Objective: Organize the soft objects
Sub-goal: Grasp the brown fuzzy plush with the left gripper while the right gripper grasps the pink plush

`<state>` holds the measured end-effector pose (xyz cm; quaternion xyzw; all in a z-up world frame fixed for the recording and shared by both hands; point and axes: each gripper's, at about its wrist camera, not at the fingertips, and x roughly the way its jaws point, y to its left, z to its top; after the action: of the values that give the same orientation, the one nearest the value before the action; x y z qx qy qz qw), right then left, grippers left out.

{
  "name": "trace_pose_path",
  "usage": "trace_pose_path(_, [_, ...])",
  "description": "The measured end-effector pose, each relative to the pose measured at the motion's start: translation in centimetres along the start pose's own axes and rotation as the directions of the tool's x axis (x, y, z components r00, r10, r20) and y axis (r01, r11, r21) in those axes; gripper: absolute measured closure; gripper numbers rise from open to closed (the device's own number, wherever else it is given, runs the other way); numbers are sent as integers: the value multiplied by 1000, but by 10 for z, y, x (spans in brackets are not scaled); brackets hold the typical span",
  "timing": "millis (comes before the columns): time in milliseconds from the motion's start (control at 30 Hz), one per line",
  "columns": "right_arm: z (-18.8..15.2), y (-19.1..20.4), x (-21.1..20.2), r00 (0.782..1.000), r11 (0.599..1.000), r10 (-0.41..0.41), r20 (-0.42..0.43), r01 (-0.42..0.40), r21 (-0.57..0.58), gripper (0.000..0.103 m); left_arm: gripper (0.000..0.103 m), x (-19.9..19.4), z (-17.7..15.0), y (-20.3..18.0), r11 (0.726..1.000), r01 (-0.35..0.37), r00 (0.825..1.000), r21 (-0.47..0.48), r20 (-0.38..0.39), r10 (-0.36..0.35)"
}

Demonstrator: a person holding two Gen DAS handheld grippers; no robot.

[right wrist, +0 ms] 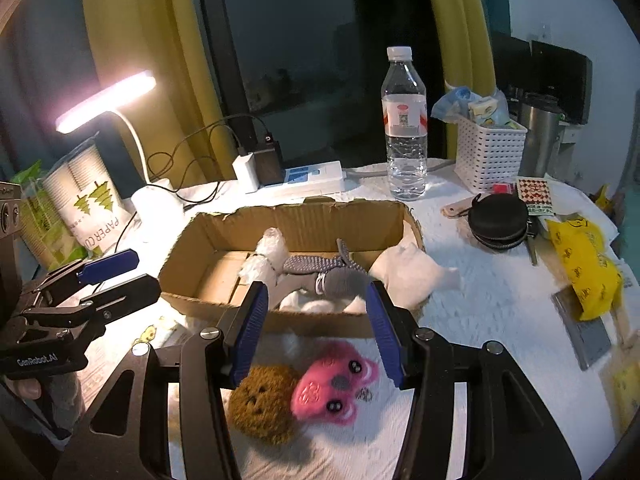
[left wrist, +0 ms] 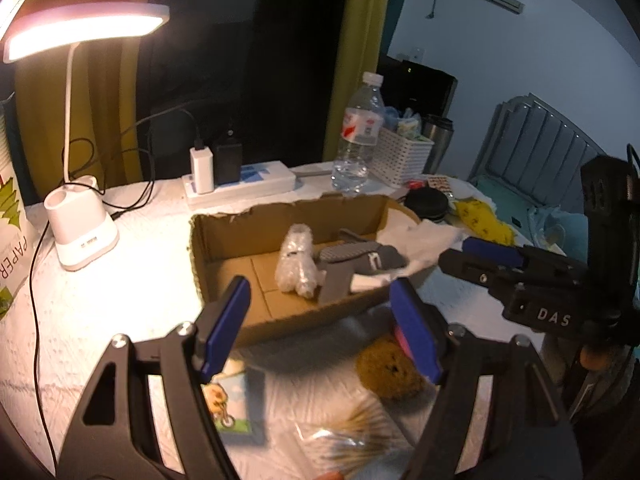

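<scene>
An open cardboard box [right wrist: 304,216] [left wrist: 256,232] stands mid-table. It holds a wad of bubble wrap [right wrist: 266,258] [left wrist: 298,266], a grey knitted toy [right wrist: 336,276] [left wrist: 352,264] and white soft cloth [right wrist: 408,270] [left wrist: 416,240] draped over its right end. A brown fuzzy toy [right wrist: 262,402] [left wrist: 386,370] and a pink plush [right wrist: 334,380] lie on the table in front of the box. My right gripper [right wrist: 316,334] [left wrist: 468,256] is open and empty, just above the two toys. My left gripper [left wrist: 320,330] [right wrist: 116,272] is open and empty at the box's near left.
A lit desk lamp [left wrist: 80,236], power strip with chargers [right wrist: 296,178], water bottle [right wrist: 404,128], white basket [right wrist: 490,156], black round case [right wrist: 498,220], yellow bag [right wrist: 588,268] and paper cup pack [right wrist: 86,200] ring the box. A card [left wrist: 230,408] and bagged sticks [left wrist: 356,436] lie near the front.
</scene>
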<state>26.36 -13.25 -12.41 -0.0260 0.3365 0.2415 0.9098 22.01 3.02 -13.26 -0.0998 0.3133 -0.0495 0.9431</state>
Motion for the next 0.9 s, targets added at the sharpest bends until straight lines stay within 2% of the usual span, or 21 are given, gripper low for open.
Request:
trace_pose_path(433, [-33,-4,-17,1000,1000,0,-18,1,19,49,29,2,-28,-25,999,29,998,16,-54,-28])
trace_pose_path(900, [-56,-29,7,997,997,27,-75,-21,73,49,29,34,-45,-37,999,25,989,31,-149,-20])
